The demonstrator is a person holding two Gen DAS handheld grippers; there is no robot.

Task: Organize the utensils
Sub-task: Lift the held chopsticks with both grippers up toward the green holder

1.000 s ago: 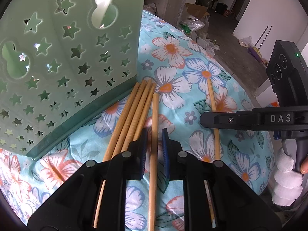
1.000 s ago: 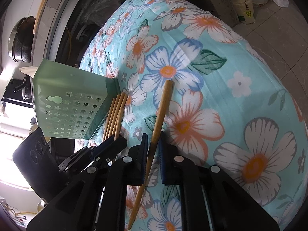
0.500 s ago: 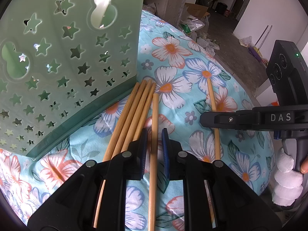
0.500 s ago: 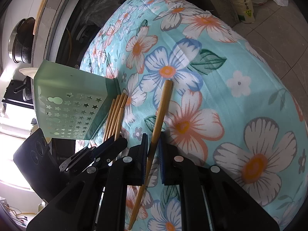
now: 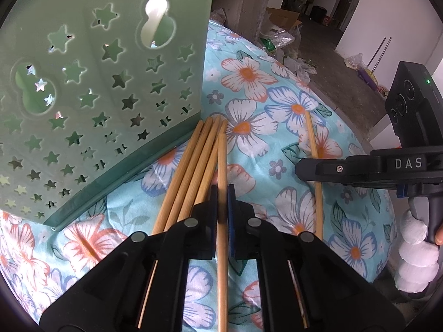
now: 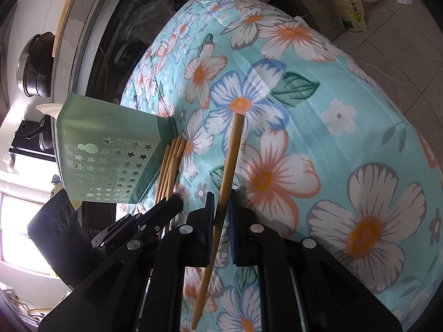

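Left gripper: its blue-padded jaws are closing narrowly around a single bamboo chopstick, which is running lengthwise through the gap and extending forward past the fingertips; whether the pads are pressing the wood cannot be told. This chopstick is lying on the floral tablecloth, just beside a bundle of four chopsticks whose far ends are touching the base of the green star-perforated utensil holder, which is tilting on the cloth.

Right gripper: its jaws are likewise standing close around a second, separate chopstick, which is passing between the pads, slanting slightly and resting on the cloth well apart from the bundle.
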